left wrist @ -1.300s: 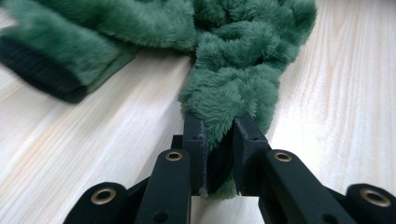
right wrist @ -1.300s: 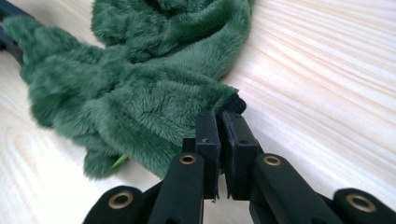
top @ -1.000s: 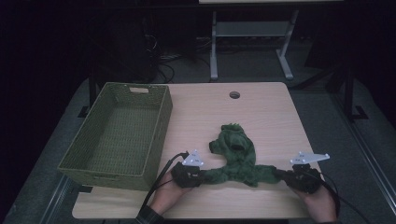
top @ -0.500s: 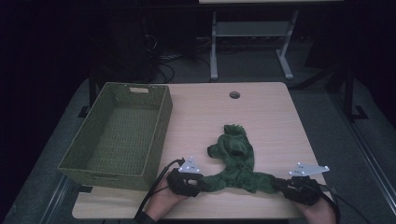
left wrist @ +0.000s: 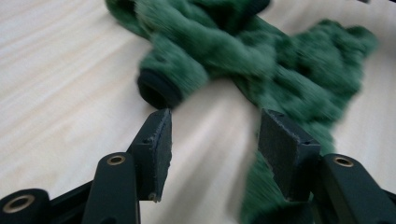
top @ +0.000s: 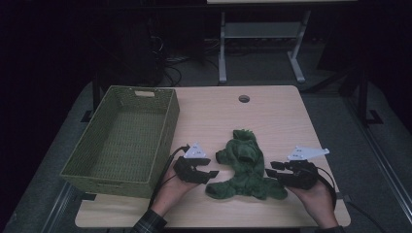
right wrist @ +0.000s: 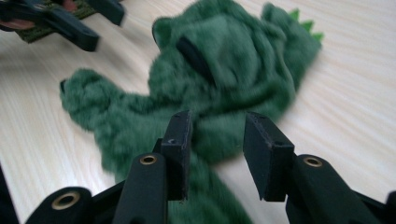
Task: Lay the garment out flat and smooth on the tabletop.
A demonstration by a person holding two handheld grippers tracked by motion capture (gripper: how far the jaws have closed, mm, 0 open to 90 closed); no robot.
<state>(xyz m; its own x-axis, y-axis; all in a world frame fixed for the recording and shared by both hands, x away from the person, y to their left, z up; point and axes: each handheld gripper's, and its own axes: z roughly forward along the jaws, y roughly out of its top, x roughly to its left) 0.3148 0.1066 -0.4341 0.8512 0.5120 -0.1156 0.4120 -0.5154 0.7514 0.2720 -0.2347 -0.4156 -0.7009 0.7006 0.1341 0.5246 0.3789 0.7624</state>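
Note:
A green plush toy (top: 245, 167) lies flat on the wooden table (top: 272, 116), near its front edge. My left gripper (top: 214, 174) hovers at the toy's left limb. Its jaws have just been opening and stand open over bare table in the left gripper view (left wrist: 215, 126), with the plush toy (left wrist: 224, 42) just beyond the fingertips. My right gripper (top: 272, 169) is at the toy's right limb. Its jaws have also just been opening and stand open (right wrist: 217, 123) above the plush toy (right wrist: 219, 60), with the pads not pressing on it.
A green woven basket (top: 167, 131) stands on the left part of the table, close to my left hand. A round cable hole (top: 244, 98) sits near the table's far edge. Beyond the table are dark floor and a white frame (top: 262, 34).
Both grippers were shut on the toy's two limbs and have let go and opened. The hands have lifted slightly, and the toy now rests loose on the table.

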